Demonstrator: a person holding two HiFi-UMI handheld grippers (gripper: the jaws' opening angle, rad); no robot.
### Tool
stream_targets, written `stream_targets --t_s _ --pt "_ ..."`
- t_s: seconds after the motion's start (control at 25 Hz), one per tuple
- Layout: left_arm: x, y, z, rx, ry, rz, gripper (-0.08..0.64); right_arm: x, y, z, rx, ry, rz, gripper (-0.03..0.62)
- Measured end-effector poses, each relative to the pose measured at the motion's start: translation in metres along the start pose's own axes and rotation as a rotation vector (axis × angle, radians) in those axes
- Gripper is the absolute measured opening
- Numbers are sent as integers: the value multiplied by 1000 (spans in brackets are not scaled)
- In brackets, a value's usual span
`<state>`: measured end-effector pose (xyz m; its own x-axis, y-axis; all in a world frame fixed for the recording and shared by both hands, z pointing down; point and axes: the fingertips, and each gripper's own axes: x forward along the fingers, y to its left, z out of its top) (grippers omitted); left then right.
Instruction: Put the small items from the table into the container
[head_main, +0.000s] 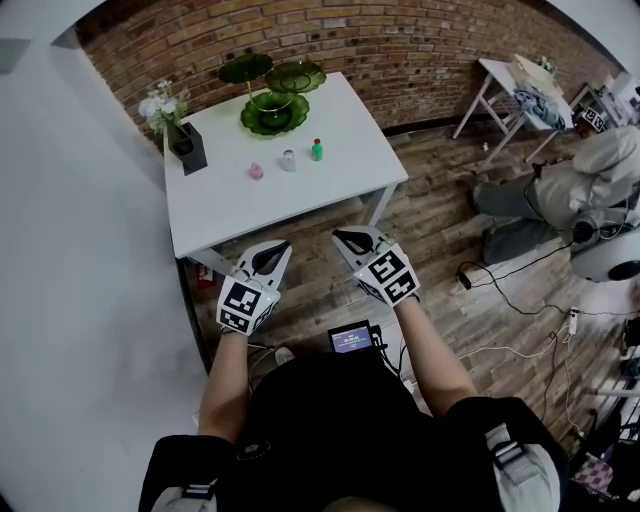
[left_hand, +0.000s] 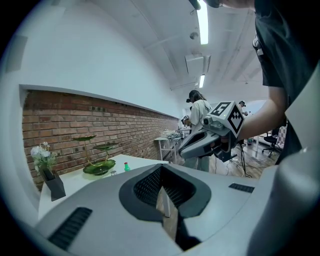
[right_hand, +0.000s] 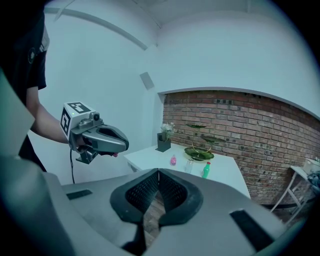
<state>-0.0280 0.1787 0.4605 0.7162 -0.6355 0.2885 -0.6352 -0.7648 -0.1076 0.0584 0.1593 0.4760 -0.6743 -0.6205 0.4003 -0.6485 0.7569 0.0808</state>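
While left tongs (head_main: 283, 247) and right tongs (head_main: 341, 237) sit closed, the screen (head_main: 351, 340) is illegible.

A red brick wall (head_main: 400, 50) ran behind the white surface (head_main: 230, 210), which stood beside a plain white wall (head_main: 70, 260) on the left. The floor (head_main: 450, 235) was wood plank, with cables (head_main: 505, 270) trailing across it. A second white table (head_main: 497, 72) stood further right, and a strip light (left_hand: 202, 20) glowed on the ceiling.
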Motion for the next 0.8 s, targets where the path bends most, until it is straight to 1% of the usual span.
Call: stream_targets --t_s 0.28,0.6,0.68,0.8 --pt "15 -13 1 -22 11 41 9 -12 -19 -19 17 -3 29 15" --pt "11 -14 -4 -71 16 137 9 -17 -31 -44 56 16 73 15" --pt "9 -11 -9 -78 27 145 9 -14 -31 -47 66 22 77 15" --pt "12 -7 -15 -82 40 137 9 -9 -32 -51 79 33 77 15"
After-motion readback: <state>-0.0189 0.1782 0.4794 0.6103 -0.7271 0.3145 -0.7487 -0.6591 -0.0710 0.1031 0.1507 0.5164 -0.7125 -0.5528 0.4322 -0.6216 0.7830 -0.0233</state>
